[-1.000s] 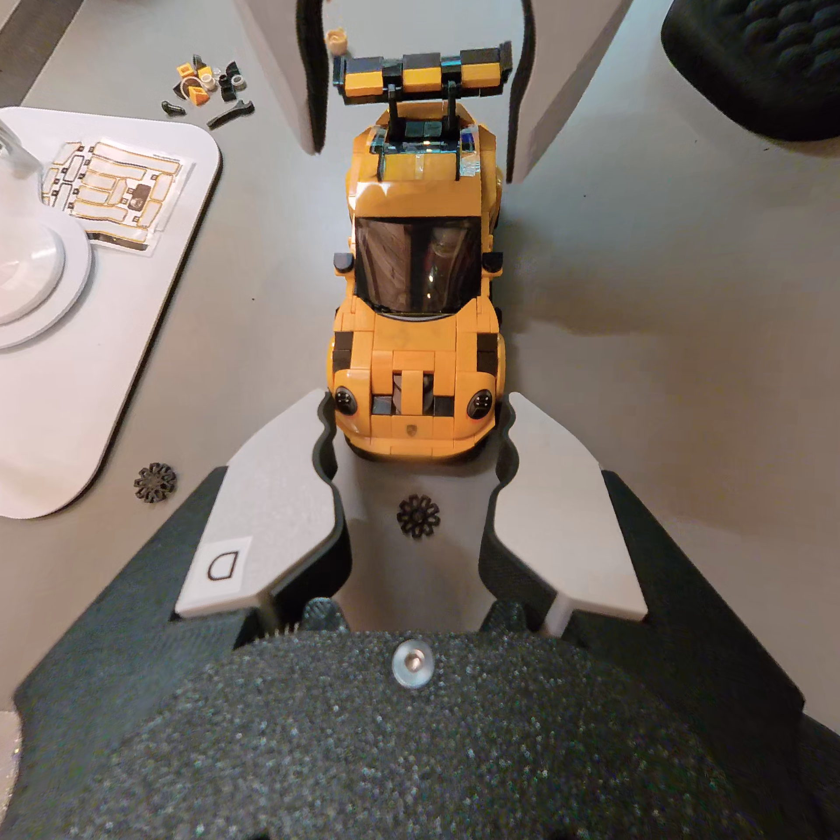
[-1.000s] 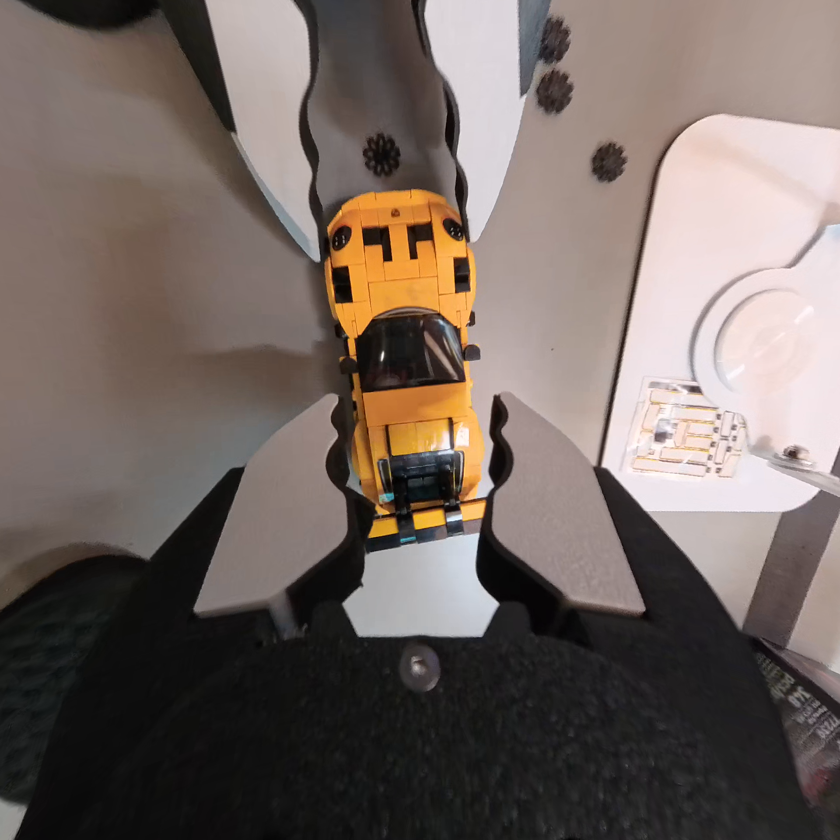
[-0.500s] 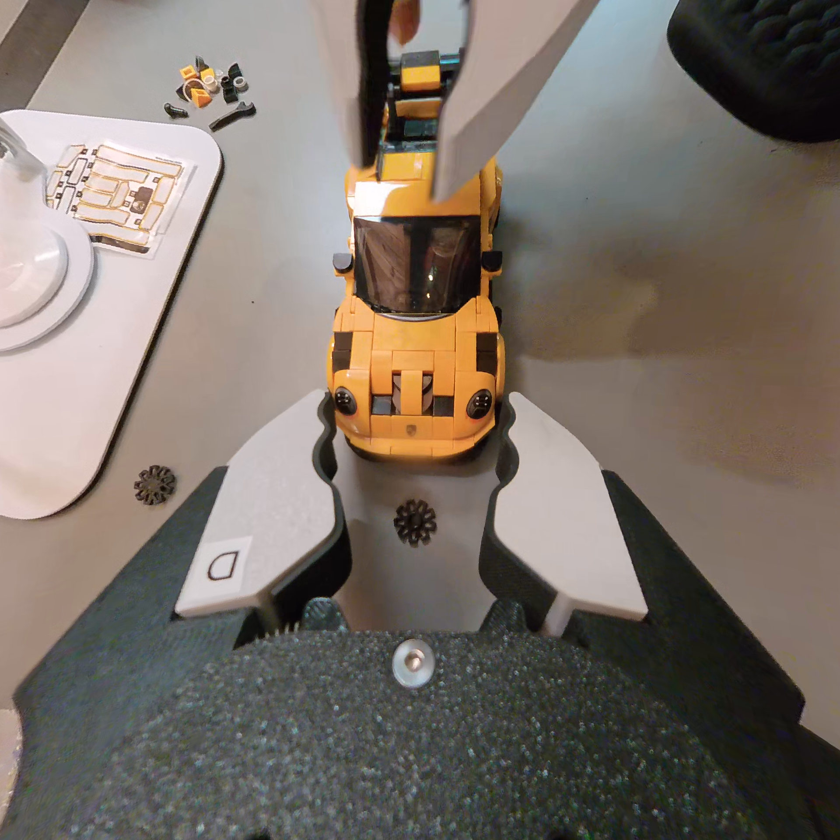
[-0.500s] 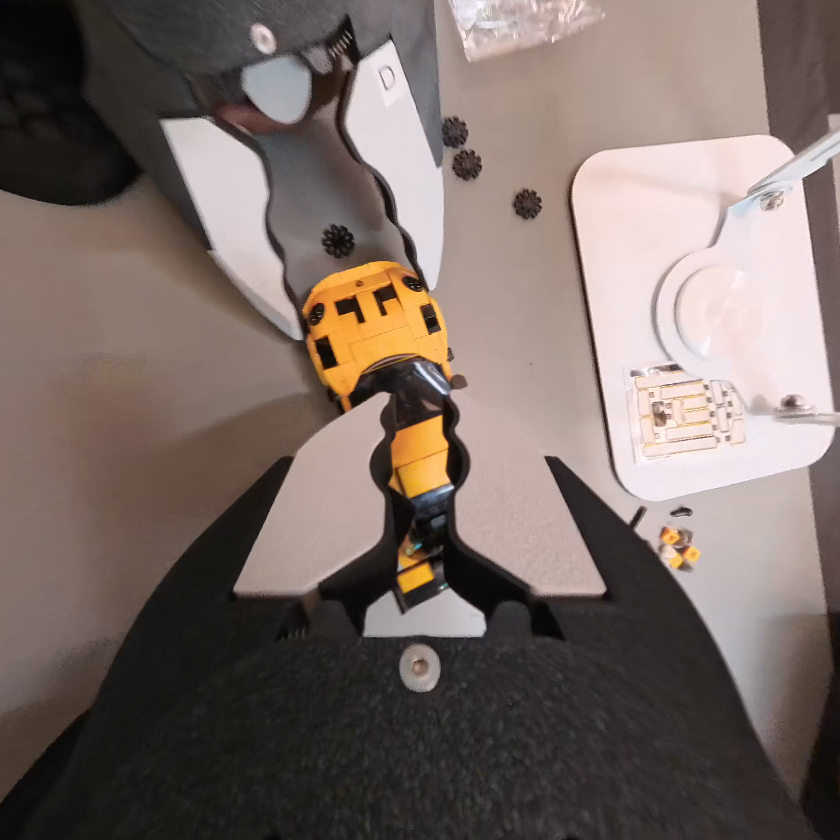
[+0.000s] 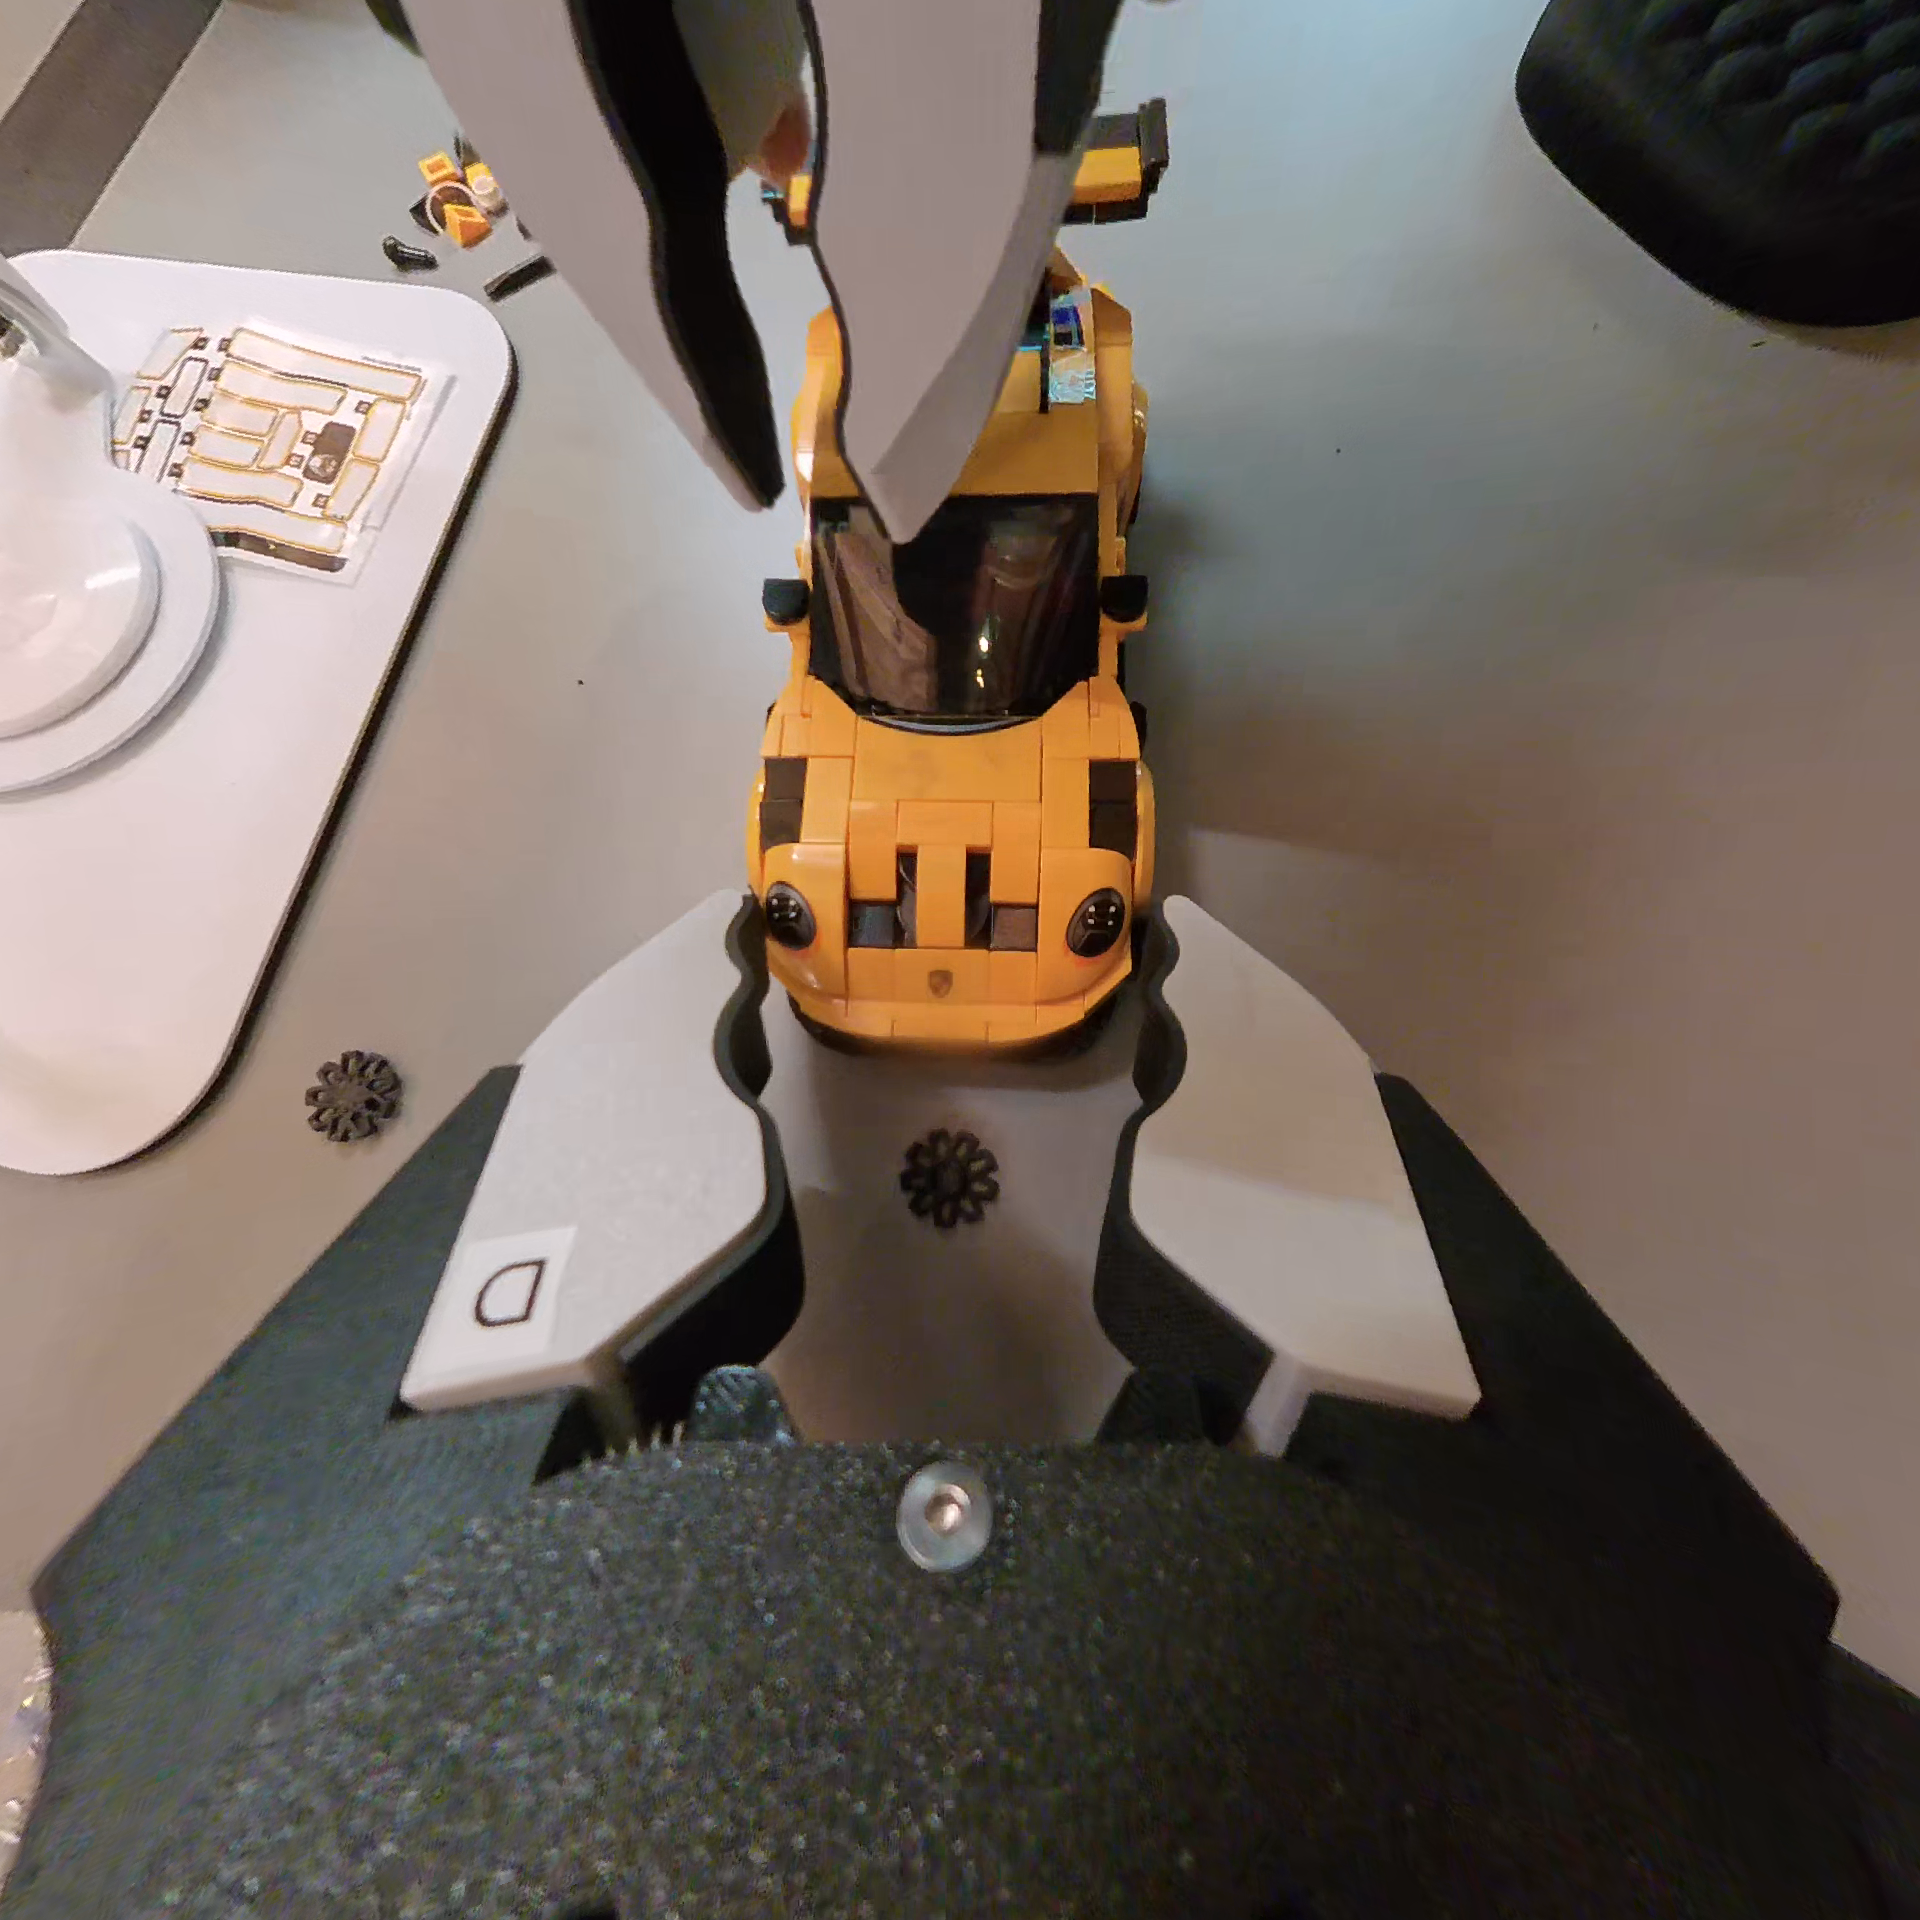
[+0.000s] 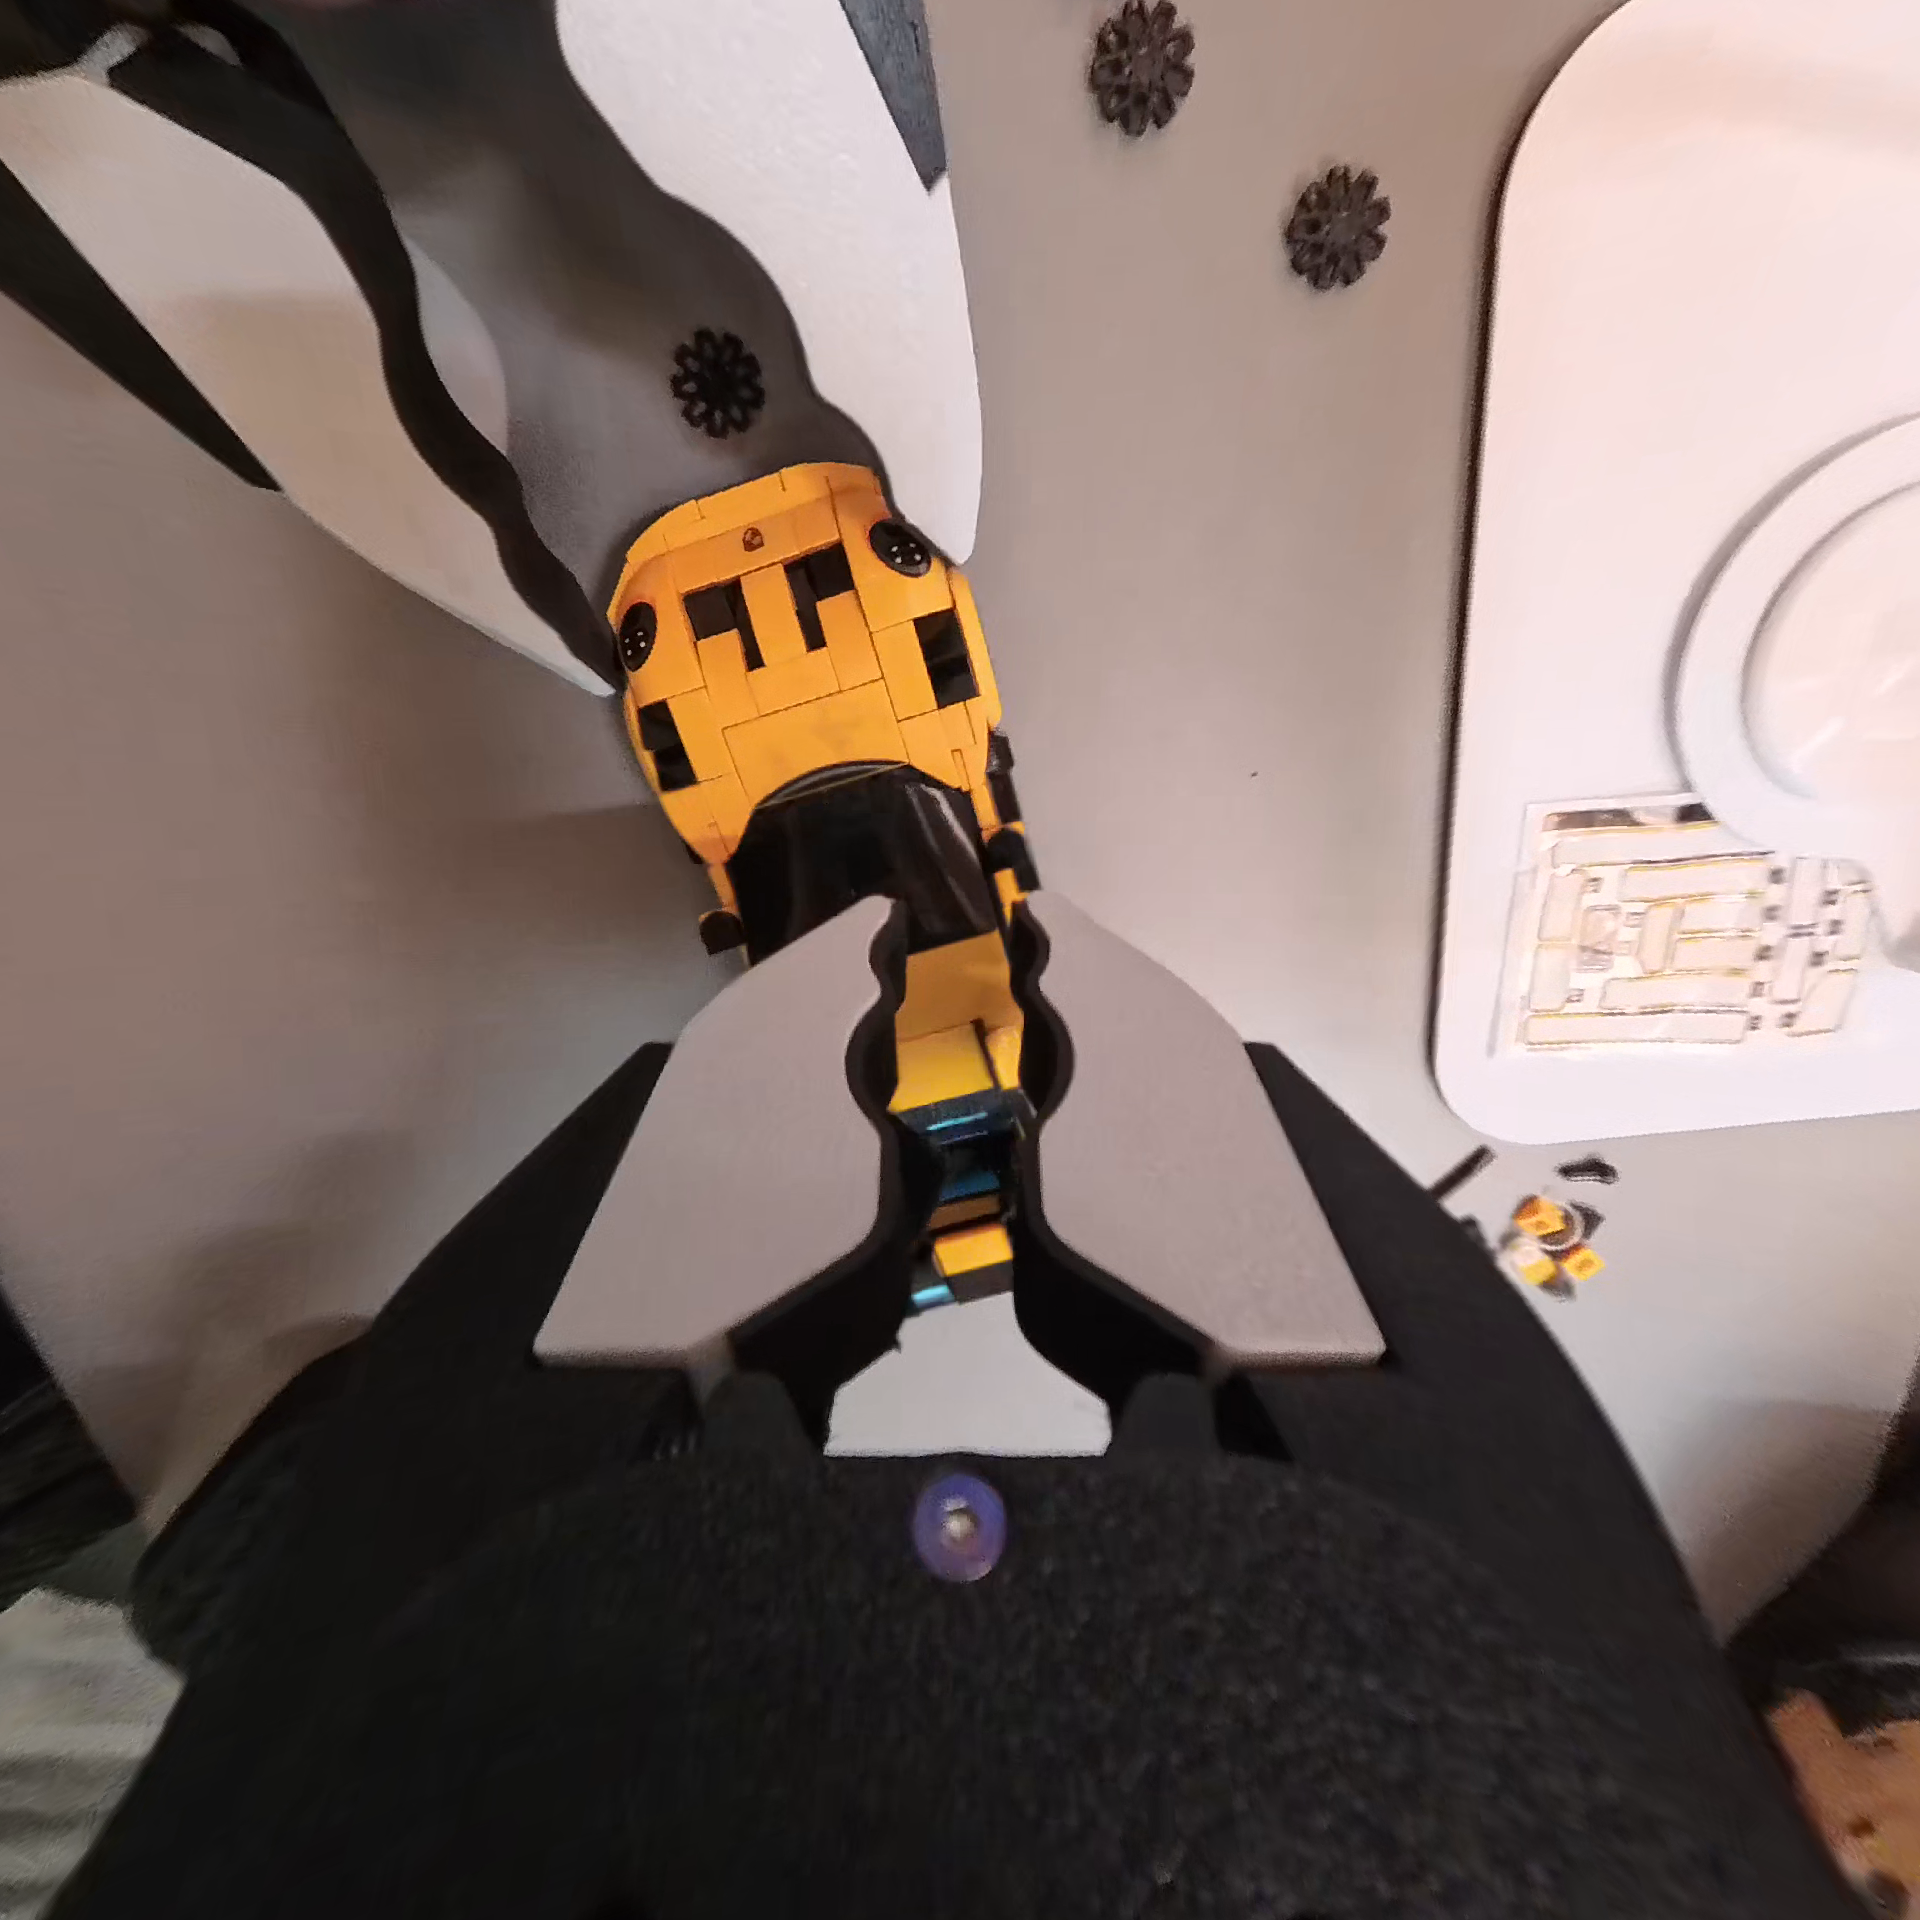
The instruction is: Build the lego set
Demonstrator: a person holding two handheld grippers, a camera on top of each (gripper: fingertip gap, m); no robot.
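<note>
An orange and black lego car [image 5: 945,790] stands on the grey table. Its nose points at my left gripper [image 5: 951,914], whose fingertips press both sides of the nose. My right gripper [image 6: 956,920] hovers over the car's roof from the rear, jaws narrowed with a gap and nothing between them. It reaches in from the top of the left wrist view [image 5: 831,514], covering most of the rear wing [image 5: 1117,156]. The right wrist view shows the car [image 6: 800,675] with my left gripper [image 6: 790,615] at its nose.
A black spoked wheel insert [image 5: 949,1177] lies between my left fingers, another [image 5: 353,1094] lies to the left. A white base plate [image 5: 208,831] with a sticker sheet [image 5: 270,436] lies at left. Small loose parts [image 5: 457,208] lie beyond it. A black cushion [image 5: 1745,135] sits far right. Left tips to right tips: about 7 cm. The black spoked wheel insert [image 5: 949,1177] lies some 5 cm from my left tips, 11 cm from my right tips. It is also in sight in the right wrist view [image 6: 711,377].
My right gripper left its open position around the car's rear wing, narrowed its jaws and moved forward over the roof. My left gripper and the car have stayed put.
</note>
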